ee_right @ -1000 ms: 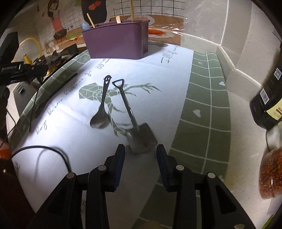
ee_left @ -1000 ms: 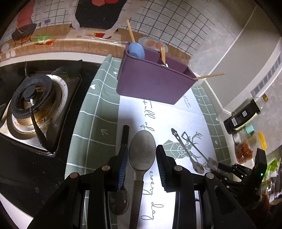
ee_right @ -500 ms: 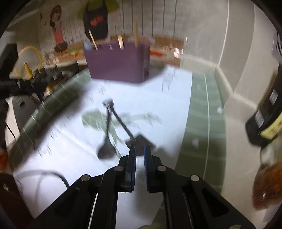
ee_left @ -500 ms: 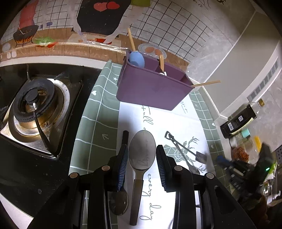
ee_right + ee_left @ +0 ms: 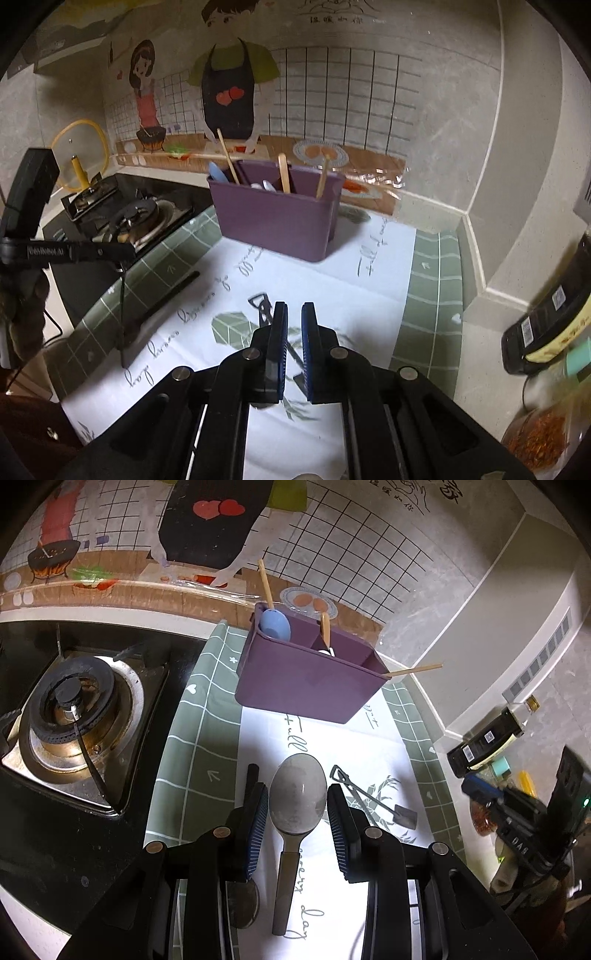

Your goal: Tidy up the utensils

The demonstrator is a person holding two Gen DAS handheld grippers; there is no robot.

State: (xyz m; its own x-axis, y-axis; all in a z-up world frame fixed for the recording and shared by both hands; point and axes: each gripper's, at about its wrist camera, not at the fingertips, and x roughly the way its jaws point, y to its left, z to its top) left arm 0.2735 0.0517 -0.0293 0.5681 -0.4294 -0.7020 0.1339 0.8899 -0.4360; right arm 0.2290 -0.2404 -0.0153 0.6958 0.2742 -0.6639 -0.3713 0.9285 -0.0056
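The left gripper (image 5: 297,808) is spread wide around a big spoon (image 5: 297,798) on the mat (image 5: 199,738); the right gripper (image 5: 293,345) is pinched on a shovel-shaped spoon (image 5: 263,308), the purple caddy (image 5: 273,218) standing toward the mat's far edge.

**Camera setup: two wrist fisheyes, overlapping on the holder**

Left wrist cam: high above the bench, pitched steeply down along its jaws. Purple utensil holder (image 5: 306,679) sits ahead of the jaws, gas burner (image 5: 70,709) off to their left, right gripper (image 5: 480,794) at the frame's right edge.

Right wrist cam: lower, shallower pitch, looking across the placemat (image 5: 332,288) toward the back wall. Same holder (image 5: 275,214) ahead of its jaws, seen side-on. Burner (image 5: 142,216) ahead-left; left gripper (image 5: 125,249) enters from the left edge.

Shared: holder, burner, placemat, the shovel-handled utensil (image 5: 373,801), wall mural. Each cam catches the other gripper.
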